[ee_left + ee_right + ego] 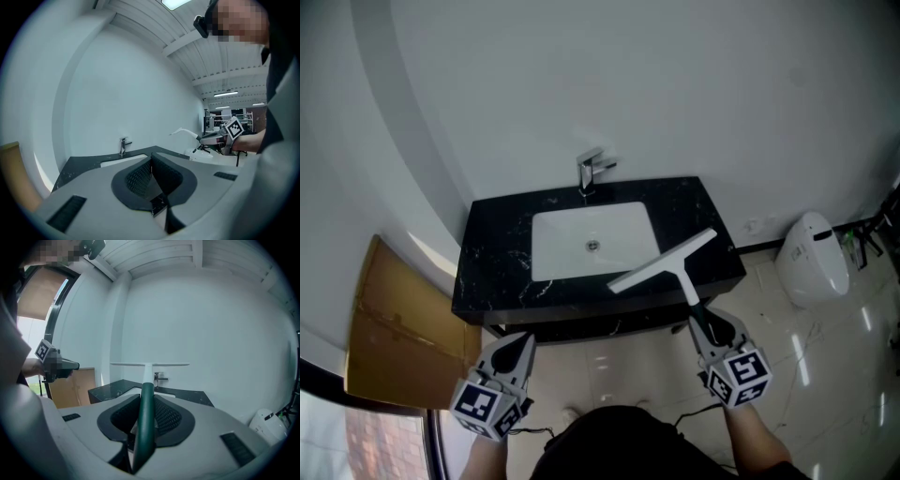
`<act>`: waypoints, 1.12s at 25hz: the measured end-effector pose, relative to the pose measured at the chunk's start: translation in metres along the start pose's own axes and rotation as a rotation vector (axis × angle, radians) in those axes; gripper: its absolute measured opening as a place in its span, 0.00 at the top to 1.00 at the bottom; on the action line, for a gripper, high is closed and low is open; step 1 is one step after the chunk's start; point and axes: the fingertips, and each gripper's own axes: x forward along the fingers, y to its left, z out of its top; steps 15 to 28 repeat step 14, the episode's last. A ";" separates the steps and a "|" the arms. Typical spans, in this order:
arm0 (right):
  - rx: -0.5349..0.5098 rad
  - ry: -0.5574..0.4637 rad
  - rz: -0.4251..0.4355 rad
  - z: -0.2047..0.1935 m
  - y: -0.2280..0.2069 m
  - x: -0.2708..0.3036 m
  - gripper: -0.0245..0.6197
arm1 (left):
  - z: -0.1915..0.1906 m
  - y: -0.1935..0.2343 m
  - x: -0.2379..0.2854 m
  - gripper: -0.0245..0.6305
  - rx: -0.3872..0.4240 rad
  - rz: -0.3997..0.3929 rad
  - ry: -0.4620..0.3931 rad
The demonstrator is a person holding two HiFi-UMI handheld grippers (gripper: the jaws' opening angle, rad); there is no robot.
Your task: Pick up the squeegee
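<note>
- Off the washbasin (562, 239) at 4 o'clock, the right gripper (705, 328) clamps the squeegee (666, 264) by its green handle
- At 7 o'clock, the left gripper (517, 345) sits clenched, empty

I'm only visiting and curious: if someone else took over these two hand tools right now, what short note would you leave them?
Left gripper: jaws shut, empty, held low in front of the black counter.
Right gripper: jaws shut on the squeegee, gripping its green handle.
Squeegee: in the air, with its white blade over the counter's front right part, beside the sink, apparently clear of the surface.
Done: the pickup looks complete.
Left: probably nothing for this task.
</note>
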 end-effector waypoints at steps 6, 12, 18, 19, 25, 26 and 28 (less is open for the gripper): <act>-0.001 -0.002 0.011 -0.001 0.001 -0.001 0.81 | 0.001 -0.002 -0.002 0.96 0.004 0.004 0.001; 0.002 -0.002 0.003 -0.001 0.000 -0.002 0.81 | 0.001 -0.003 -0.001 0.96 0.005 0.000 0.005; 0.003 -0.001 0.000 0.000 0.000 -0.002 0.81 | 0.003 -0.003 0.000 0.96 0.006 0.000 0.006; 0.003 -0.001 0.000 0.000 0.000 -0.002 0.81 | 0.003 -0.003 0.000 0.96 0.006 0.000 0.006; 0.003 -0.001 0.000 0.000 0.000 -0.002 0.81 | 0.003 -0.003 0.000 0.96 0.006 0.000 0.006; 0.003 -0.001 0.000 0.000 0.000 -0.002 0.81 | 0.003 -0.003 0.000 0.96 0.006 0.000 0.006; 0.003 -0.001 0.000 0.000 0.000 -0.002 0.81 | 0.003 -0.003 0.000 0.96 0.006 0.000 0.006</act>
